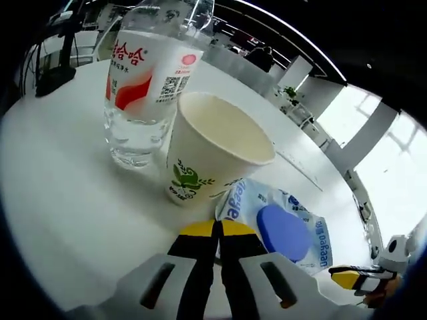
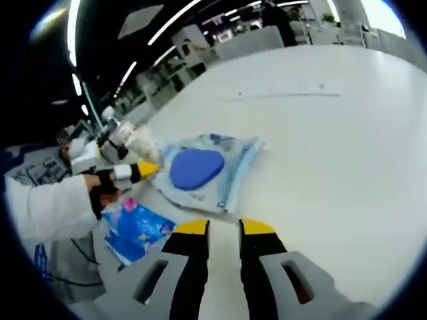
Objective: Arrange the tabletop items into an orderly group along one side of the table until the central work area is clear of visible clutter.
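Now 1 bottle [image 1: 148,80], 1 cup [image 1: 210,150], 1 wipes pack [image 1: 280,227], 1 blue packet [image 2: 137,230].

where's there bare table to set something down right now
Bare table spreads beyond the wet-wipes pack, toward the far edge. Crowded: water bottle, paper cup and wipes sit close together, with a blue packet beside the wipes.

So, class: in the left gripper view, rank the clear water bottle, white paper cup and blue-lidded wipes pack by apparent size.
1. Clear water bottle and white paper cup: look similar; bottle cropped, unsure.
2. Blue-lidded wipes pack: smallest, though nearest.
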{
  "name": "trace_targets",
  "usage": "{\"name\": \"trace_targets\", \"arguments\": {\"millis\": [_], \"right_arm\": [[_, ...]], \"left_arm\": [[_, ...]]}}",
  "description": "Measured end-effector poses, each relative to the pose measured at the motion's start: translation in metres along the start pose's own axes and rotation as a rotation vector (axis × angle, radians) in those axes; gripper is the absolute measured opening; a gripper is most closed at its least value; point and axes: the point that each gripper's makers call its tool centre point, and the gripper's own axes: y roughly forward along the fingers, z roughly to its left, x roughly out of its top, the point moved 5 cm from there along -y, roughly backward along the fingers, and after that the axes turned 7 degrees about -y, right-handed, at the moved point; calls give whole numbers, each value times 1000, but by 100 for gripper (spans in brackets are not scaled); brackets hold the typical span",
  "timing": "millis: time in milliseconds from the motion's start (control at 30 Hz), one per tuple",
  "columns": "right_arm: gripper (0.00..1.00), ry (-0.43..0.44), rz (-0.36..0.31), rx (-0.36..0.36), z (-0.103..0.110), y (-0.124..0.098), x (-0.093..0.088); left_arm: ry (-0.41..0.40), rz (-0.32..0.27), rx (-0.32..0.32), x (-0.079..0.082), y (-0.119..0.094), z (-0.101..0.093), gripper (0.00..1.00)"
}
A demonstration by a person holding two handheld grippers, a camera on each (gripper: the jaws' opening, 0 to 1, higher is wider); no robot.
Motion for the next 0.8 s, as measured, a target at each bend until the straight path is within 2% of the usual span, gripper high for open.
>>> {"name": "trace_targets", "arguments": {"millis": [133, 200, 333, 467, 567, 633, 700, 733, 800], "right_arm": [[19, 3, -5, 25, 9, -13, -8], [20, 5, -13, 36, 12, -18, -11], [18, 7, -26, 60, 15, -32, -18], [18, 42, -52, 69, 14, -44, -21], [18, 41, -60, 70, 15, -50, -21], [18, 39, -60, 67, 17, -54, -22], [19, 34, -71, 70, 18, -59, -23], [20, 35, -75, 71, 18, -61, -23], [20, 34, -87, 72, 19, -64, -22]], "left_arm": [[18, -5, -14, -1, -1, 0, 0], [-24, -6, -14, -1, -2, 0, 0], [-117, 6, -14, 2, -8, 2, 7], [-50, 19, -17, 1, -16, -2, 18], [-38, 15, -33, 0, -26, -6, 19], [-6, -7, -39, 3, -36, -9, 21], [2, -22, -55, 6, -43, -12, 28], [-1, -26, -61, 7, -46, -13, 35], [-17, -47, -77, 9, -54, -17, 57]]}}
